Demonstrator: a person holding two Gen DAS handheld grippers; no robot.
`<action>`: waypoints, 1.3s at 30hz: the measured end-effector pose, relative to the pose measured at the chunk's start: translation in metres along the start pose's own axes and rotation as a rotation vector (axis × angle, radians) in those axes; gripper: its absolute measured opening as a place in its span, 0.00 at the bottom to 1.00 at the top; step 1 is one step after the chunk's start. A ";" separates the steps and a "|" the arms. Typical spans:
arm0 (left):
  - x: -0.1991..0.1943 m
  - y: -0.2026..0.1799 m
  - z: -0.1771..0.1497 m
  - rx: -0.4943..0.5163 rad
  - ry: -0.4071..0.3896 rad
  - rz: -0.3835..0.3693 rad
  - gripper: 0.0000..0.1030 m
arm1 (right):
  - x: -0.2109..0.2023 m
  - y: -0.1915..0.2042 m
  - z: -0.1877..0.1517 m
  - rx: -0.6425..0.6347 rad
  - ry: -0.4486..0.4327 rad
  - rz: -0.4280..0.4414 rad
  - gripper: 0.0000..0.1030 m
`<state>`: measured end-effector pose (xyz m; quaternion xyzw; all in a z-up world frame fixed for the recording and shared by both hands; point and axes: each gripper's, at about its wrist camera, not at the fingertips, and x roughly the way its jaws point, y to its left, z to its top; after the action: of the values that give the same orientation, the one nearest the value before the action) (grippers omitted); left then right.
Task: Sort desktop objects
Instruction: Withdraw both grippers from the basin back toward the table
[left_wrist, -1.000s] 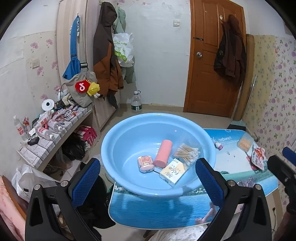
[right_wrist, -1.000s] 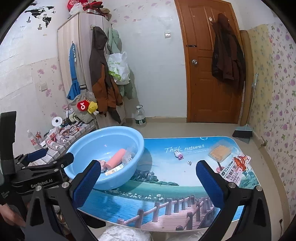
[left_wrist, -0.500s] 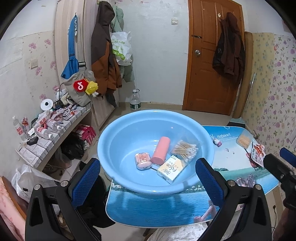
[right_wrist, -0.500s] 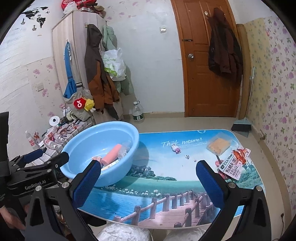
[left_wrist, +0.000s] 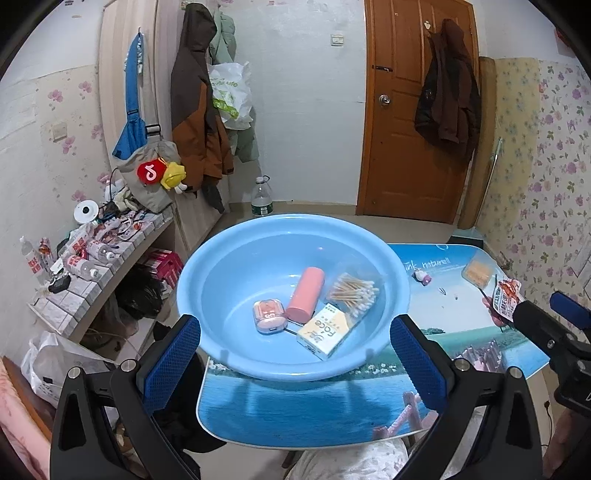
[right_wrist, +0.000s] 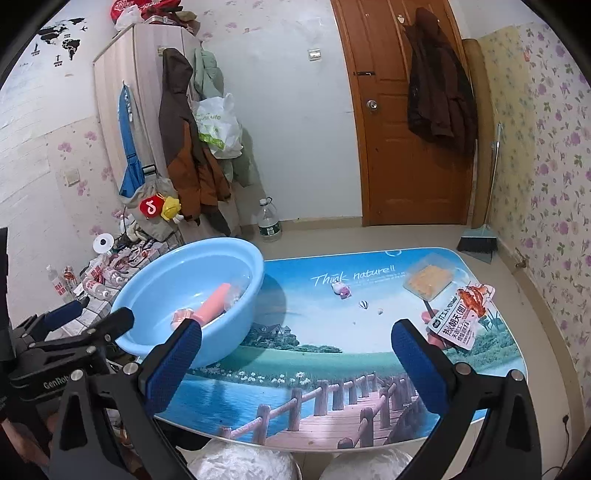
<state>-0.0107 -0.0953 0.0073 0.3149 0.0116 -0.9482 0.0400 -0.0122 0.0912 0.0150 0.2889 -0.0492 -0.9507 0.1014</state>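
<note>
Both pairs of jaws stand wide and hold nothing. The left gripper (left_wrist: 295, 354) hangs over the near rim of the round light-blue plastic basin (left_wrist: 221, 266), its blue pads either side of the bowl; set against a second ago, the basin sits a little lower and fuller in the left wrist view, so the camera has crept nearer and tipped slightly down. The contents lie where they lay before: a pink cylindrical tube (left_wrist: 306, 294) at the middle, a small pink clear-lidded case (left_wrist: 269, 316) just left of it, a yellow-and-white "Face" carton (left_wrist: 325, 332) touching the tube's near end, and a clear bag of cotton swabs (left_wrist: 352, 290) to the right.

The right gripper (right_wrist: 295, 362) hovers over the near edge of the scenic-print folding surface (right_wrist: 314, 354), above the painted footbridge. In its view the basin (right_wrist: 236, 258) sits at the surface's left end, and the whole scene has slid down the frame since the earlier picture, showing more wall and wardrobe top. At the right end rest a red-and-white crab-print snack packet (right_wrist: 461, 317) and, just beyond it, a clear packet of orange-yellow contents (right_wrist: 430, 277), the two overlapping at a corner. Neither has shifted. A small pink-and-white trinket (right_wrist: 341, 288) lies well apart, mid-surface.
</note>
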 end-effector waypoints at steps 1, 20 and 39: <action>-0.002 -0.003 0.000 0.000 -0.003 -0.004 1.00 | 0.000 -0.001 0.000 -0.002 -0.003 0.000 1.00; -0.011 -0.047 0.002 0.031 -0.035 -0.042 1.00 | -0.013 -0.045 -0.003 0.060 -0.015 -0.072 1.00; -0.004 -0.090 0.001 0.088 -0.030 -0.088 1.00 | -0.019 -0.086 -0.011 0.110 -0.017 -0.125 1.00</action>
<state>-0.0157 -0.0053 0.0107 0.3012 -0.0169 -0.9533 -0.0155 -0.0044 0.1786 0.0035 0.2885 -0.0841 -0.9534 0.0256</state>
